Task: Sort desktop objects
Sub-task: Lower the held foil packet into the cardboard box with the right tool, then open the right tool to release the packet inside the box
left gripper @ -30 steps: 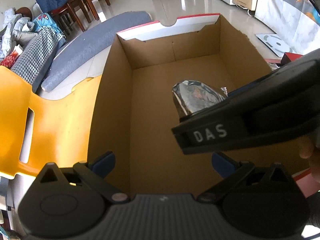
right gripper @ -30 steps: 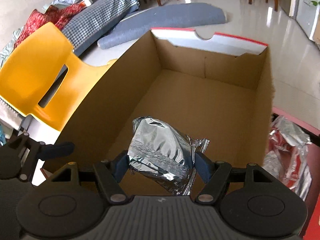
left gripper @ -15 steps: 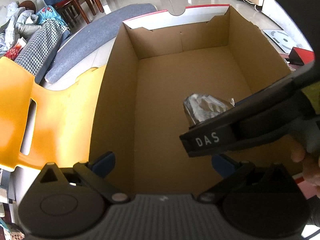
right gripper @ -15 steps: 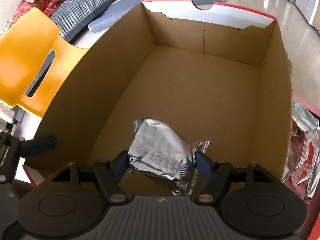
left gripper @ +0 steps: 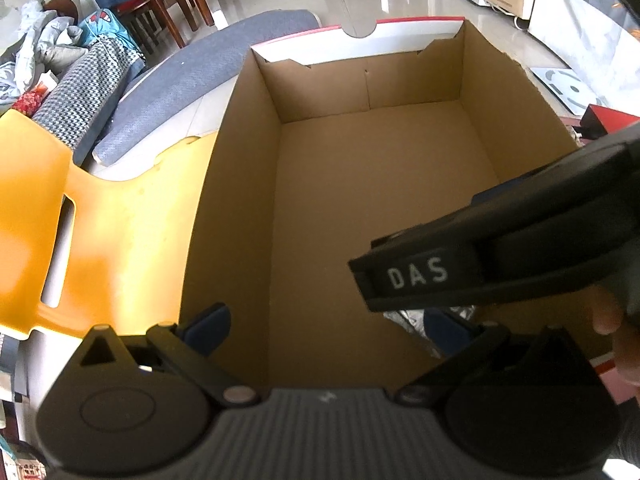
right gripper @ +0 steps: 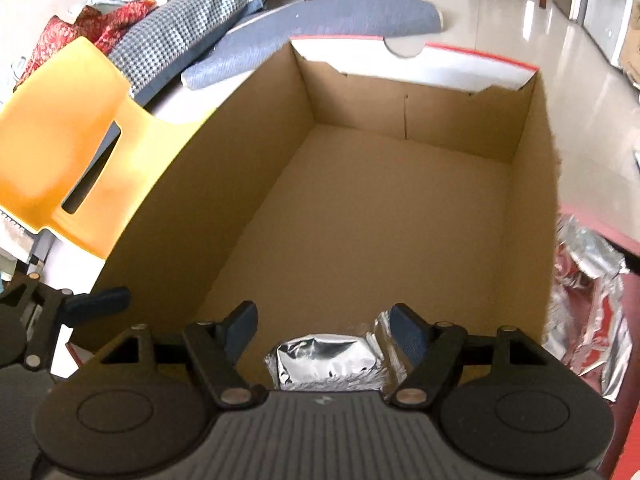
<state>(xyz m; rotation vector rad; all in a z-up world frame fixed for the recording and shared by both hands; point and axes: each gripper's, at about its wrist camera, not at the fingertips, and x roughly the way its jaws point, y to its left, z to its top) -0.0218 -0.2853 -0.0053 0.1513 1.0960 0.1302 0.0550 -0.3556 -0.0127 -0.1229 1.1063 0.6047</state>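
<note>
Silver foil packet on the box floor, near end.

Crinkled silver foil packet (right gripper: 324,362) lies in the open brown cardboard box (right gripper: 400,208), between the spread fingers of the right gripper (right gripper: 322,326), seemingly unclamped. Left gripper (left gripper: 324,322) open, empty. Packet looks light, soft, slippery; pinch its puffed middle.

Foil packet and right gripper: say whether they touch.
Cannot tell. Right wrist view: one pad stands clear of the foil packet, but its crimped edge overlaps the other.

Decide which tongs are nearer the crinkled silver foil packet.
Right. The right tongs are open directly over the crinkled silver foil packet in the brown cardboard box; the left tongs hang open, apart.
</note>
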